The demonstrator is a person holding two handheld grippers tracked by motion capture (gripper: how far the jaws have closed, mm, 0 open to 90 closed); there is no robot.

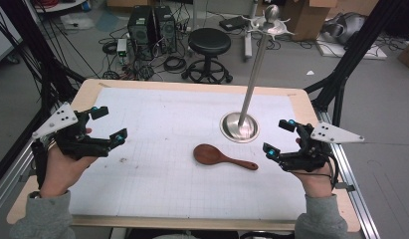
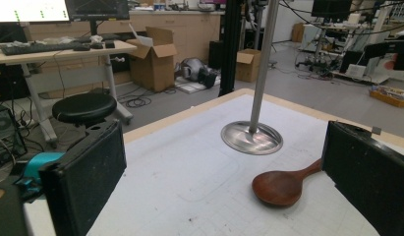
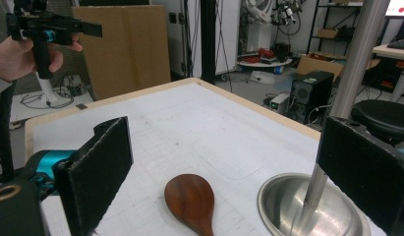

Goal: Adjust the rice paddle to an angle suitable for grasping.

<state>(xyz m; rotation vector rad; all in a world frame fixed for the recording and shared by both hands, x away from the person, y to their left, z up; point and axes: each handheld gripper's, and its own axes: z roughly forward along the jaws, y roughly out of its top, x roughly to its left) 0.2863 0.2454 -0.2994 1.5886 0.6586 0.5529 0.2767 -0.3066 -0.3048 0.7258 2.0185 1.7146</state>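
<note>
A dark wooden spoon (image 1: 222, 157) lies flat on the white gridded mat (image 1: 182, 139), bowl to the left, handle toward the right. Behind it a metal stand (image 1: 240, 125) with a round base and tall pole rises to a hooked top. My left gripper (image 1: 108, 124) hovers open over the mat's left side with nothing between its jaws. My right gripper (image 1: 279, 137) is open just right of the spoon's handle, also holding nothing. From the left gripper view the spoon (image 2: 283, 186) lies ahead, near the right jaw. In the right gripper view the spoon's bowl (image 3: 190, 200) sits between the jaws, farther off.
The wooden table's edge (image 1: 192, 222) frames the mat. Aluminium rails run along the table's right side (image 1: 354, 179). On the floor behind stand a black stool (image 1: 209, 45), computer towers (image 1: 151, 25) and cardboard boxes. Black frame struts rise at both back corners.
</note>
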